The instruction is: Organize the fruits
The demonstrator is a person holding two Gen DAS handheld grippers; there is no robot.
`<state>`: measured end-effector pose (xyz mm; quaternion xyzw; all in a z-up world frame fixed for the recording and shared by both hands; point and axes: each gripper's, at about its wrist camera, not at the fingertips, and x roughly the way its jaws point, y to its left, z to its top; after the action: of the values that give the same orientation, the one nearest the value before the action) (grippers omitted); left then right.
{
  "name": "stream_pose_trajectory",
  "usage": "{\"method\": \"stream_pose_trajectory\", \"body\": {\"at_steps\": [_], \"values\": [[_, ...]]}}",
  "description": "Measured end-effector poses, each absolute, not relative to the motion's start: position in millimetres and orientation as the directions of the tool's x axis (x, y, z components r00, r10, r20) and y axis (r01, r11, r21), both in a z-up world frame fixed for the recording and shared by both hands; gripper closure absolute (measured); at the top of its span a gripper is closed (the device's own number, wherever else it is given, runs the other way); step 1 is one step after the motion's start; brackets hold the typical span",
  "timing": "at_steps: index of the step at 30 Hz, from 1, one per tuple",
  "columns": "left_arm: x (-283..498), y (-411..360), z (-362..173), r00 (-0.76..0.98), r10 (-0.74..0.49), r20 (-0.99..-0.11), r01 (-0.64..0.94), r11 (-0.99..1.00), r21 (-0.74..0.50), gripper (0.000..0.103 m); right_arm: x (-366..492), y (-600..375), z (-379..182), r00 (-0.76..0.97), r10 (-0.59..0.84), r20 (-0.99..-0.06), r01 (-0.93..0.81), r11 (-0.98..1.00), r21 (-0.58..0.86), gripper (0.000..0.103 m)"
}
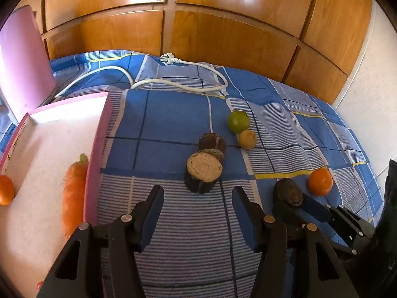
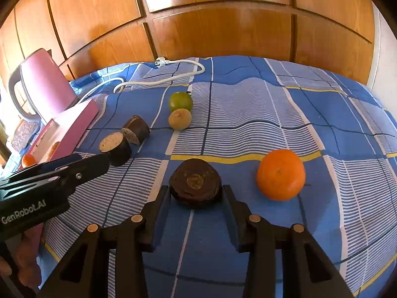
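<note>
Your right gripper clamps a dark round fruit at lower centre; your left gripper gapes empty below the cut piece.

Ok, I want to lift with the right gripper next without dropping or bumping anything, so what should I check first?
1. Right gripper fingers on both sides of the dark round piece: ok.
2. Grip firm enough to lift: cannot tell.
3. Left gripper open, holding nothing: ok.
4. Orange clear of the right fingers: ok.
5. Free room in the pink box beside the carrot: ok.
</note>
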<state>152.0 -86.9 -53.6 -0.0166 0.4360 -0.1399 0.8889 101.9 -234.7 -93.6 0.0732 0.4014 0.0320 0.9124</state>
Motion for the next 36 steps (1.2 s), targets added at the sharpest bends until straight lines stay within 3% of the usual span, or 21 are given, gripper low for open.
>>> {"method": "stream_pose_trajectory", "body": {"at_steps": [10, 12, 14, 36], "values": [[172, -100, -60, 0.575, -0.265, -0.774, 0.258, 0.957, -0.136, 0.046, 101, -232, -94, 0.682, 0.102, -0.724, 0.001, 0.990, 0.140, 0.060], [179, -101, -64, 0.566, -0.266, -0.780, 0.252, 0.957, -0.143, 0.051, 101, -231, -94, 0.681, 0.095, -0.726, 0.001, 0.991, 0.130, 0.060], [184, -101, -69, 0.552, -0.269, -0.789, 0.247, 0.957, -0.153, 0.066, 101, -230, -94, 0.682, 0.088, -0.726, 0.000, 0.993, 0.121, 0.060], [86, -91, -79, 0.640, -0.228, -0.733, 0.256, 0.964, -0.076, 0.068, 98, -235, -91, 0.683, 0.111, -0.722, -0.002, 0.989, 0.151, 0.061]]}}
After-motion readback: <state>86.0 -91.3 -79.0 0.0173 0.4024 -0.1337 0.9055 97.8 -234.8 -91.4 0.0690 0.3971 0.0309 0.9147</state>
